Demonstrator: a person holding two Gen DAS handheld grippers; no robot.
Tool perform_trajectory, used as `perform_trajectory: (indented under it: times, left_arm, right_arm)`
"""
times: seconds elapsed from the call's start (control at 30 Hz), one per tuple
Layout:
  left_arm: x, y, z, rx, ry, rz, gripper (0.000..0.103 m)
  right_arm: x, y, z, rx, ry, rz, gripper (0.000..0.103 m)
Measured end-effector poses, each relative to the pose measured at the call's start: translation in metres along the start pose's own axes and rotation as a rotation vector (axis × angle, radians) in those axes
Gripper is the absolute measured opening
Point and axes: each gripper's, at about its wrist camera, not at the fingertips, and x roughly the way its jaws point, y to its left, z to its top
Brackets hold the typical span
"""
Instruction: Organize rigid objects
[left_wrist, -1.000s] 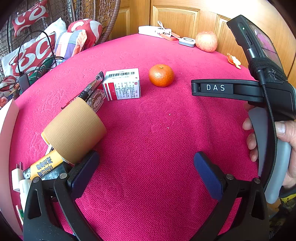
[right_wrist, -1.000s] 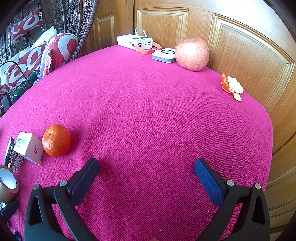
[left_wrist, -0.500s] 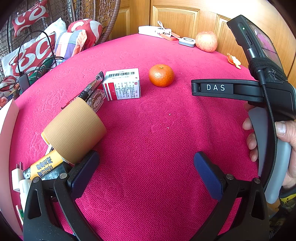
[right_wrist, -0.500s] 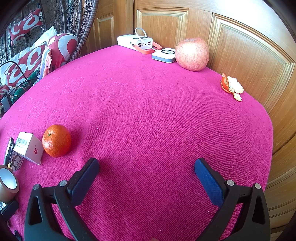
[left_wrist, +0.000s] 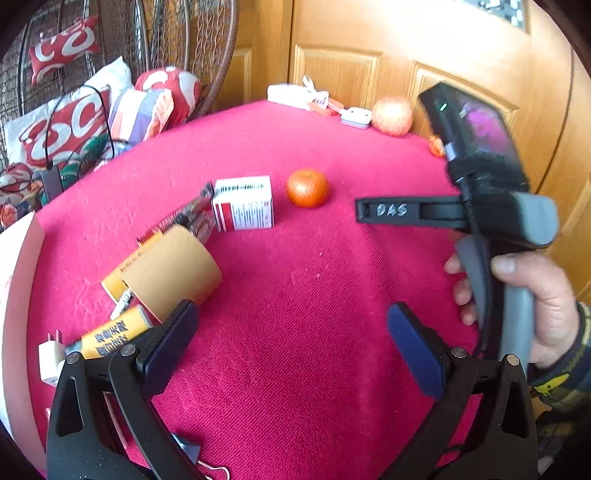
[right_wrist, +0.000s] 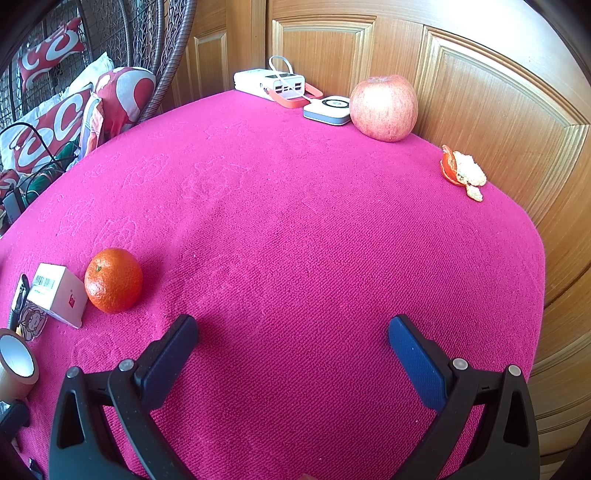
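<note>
Both our grippers hover empty with fingers apart over the pink table (right_wrist: 295, 229); the tape roll (left_wrist: 173, 273) lies on its side just beside our left gripper (left_wrist: 291, 339), far nearer than the right gripper (right_wrist: 291, 343).

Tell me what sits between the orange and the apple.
Nothing: in the right wrist view, only bare pink cloth stretches from the orange to the apple.
</note>
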Motion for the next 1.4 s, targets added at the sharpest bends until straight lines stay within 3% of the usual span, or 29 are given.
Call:
perform_trajectory:
  times: [0.13, 0.2, 0.3, 0.4, 0.5, 0.6, 0.67, 0.83, 0.9, 1.03, 1.1, 1.2, 1.23, 1.3, 1.4]
  left_arm:
    - [-0.068, 0.013, 0.002, -0.029, -0.162, 0.002, 0.103]
    - [-0.099, 0.030, -0.004, -0.081, -0.202, 0.062, 0.103]
    - [-0.127, 0.066, -0.027, -0.217, -0.177, 0.198, 0.103]
    - [-0.138, 0.099, -0.068, -0.340, -0.097, 0.245, 0.103]
    - [-0.139, 0.113, -0.107, -0.396, -0.013, 0.296, 0.102]
    - [-0.131, 0.116, -0.128, -0.431, 0.064, 0.291, 0.089]
    - [-0.121, 0.116, -0.134, -0.443, 0.107, 0.273, 0.072]
    - [-0.106, 0.115, -0.131, -0.438, 0.135, 0.270, 0.070]
    - [-0.101, 0.115, -0.127, -0.421, 0.146, 0.285, 0.064]
    - [-0.100, 0.112, -0.128, -0.358, 0.147, 0.322, 0.032]
    - [-0.105, 0.115, -0.132, -0.366, 0.133, 0.312, 0.020]
    - [-0.114, 0.119, -0.137, -0.403, 0.092, 0.312, 0.020]
    - [-0.116, 0.120, -0.138, -0.407, 0.082, 0.314, 0.020]
    - [-0.118, 0.119, -0.139, -0.408, 0.074, 0.316, 0.020]
    - [-0.119, 0.118, -0.140, -0.411, 0.064, 0.307, 0.020]
  right_arm:
    - [0.000, 0.000, 0.000, 0.000, 0.000, 0.000, 0.103]
    - [0.000, 0.000, 0.000, 0.000, 0.000, 0.000, 0.103]
    - [0.000, 0.000, 0.000, 0.000, 0.000, 0.000, 0.103]
    - [0.000, 0.000, 0.000, 0.000, 0.000, 0.001, 0.103]
    - [0.000, 0.000, 0.000, 0.000, 0.000, 0.001, 0.103]
    - [0.000, 0.000, 0.000, 0.000, 0.000, 0.000, 0.103]
    - [0.000, 0.000, 0.000, 0.000, 0.000, 0.001, 0.103]
    - [0.000, 0.000, 0.000, 0.001, 0.000, 0.001, 0.103]
    - [0.000, 0.000, 0.000, 0.000, 0.000, 0.001, 0.103]
    - [0.000, 0.000, 0.000, 0.003, -0.003, 0.010, 0.103]
    - [-0.006, -0.002, -0.001, 0.001, -0.028, 0.098, 0.103]
    - [-0.029, -0.001, -0.004, -0.043, -0.141, 0.340, 0.103]
    - [-0.038, 0.003, -0.005, -0.081, -0.189, 0.375, 0.103]
    - [-0.047, 0.018, -0.003, -0.185, -0.232, 0.351, 0.103]
    - [-0.039, 0.041, 0.003, -0.302, -0.187, 0.314, 0.103]
